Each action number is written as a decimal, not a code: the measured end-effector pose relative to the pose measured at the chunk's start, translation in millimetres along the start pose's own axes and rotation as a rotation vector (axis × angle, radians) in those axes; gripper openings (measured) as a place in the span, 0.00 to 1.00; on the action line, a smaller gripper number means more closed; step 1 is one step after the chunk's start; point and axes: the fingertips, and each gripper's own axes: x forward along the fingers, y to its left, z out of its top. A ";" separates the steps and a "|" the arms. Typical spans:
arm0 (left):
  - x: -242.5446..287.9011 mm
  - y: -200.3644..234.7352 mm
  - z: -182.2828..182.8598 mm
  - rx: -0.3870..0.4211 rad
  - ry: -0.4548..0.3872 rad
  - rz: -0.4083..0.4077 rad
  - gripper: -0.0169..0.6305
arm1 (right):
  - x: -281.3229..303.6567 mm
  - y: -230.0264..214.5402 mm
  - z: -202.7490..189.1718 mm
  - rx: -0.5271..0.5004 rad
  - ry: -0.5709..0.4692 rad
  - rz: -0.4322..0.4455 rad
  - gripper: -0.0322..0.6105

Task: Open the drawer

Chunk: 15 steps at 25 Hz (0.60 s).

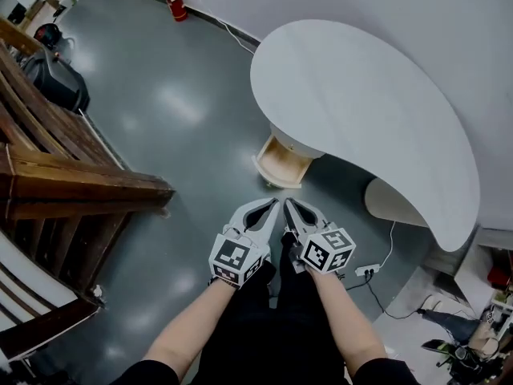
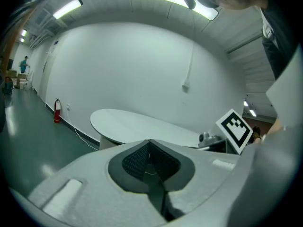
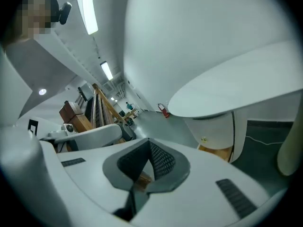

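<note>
A white curved desk [image 1: 361, 103] stands ahead of me. Its drawer [image 1: 282, 163] is pulled out and its light wooden inside shows. The drawer [image 3: 215, 151] also shows under the desk top [image 3: 236, 89] in the right gripper view. My left gripper [image 1: 271, 205] and right gripper [image 1: 290, 205] hang side by side over the floor, a short way in front of the drawer and apart from it. Both are shut with nothing between the jaws, as the left gripper [image 2: 150, 142] and right gripper [image 3: 149, 141] show in their own views.
A dark wooden stair structure [image 1: 72, 183] fills the left side. A black bag [image 1: 56, 79] lies beyond it. A red fire extinguisher [image 1: 174, 0] stands by the far wall. A power strip [image 1: 367, 270] with its cable lies on the grey floor at the right.
</note>
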 end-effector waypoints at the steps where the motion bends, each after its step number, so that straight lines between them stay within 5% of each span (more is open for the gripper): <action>1: -4.9 -6.0 6.3 0.007 0.004 0.002 0.04 | -6.7 8.7 9.4 -0.022 -0.004 0.002 0.07; 15: -59.9 -48.9 101.4 0.055 -0.047 0.010 0.04 | -77.1 101.9 106.7 -0.278 -0.085 0.027 0.07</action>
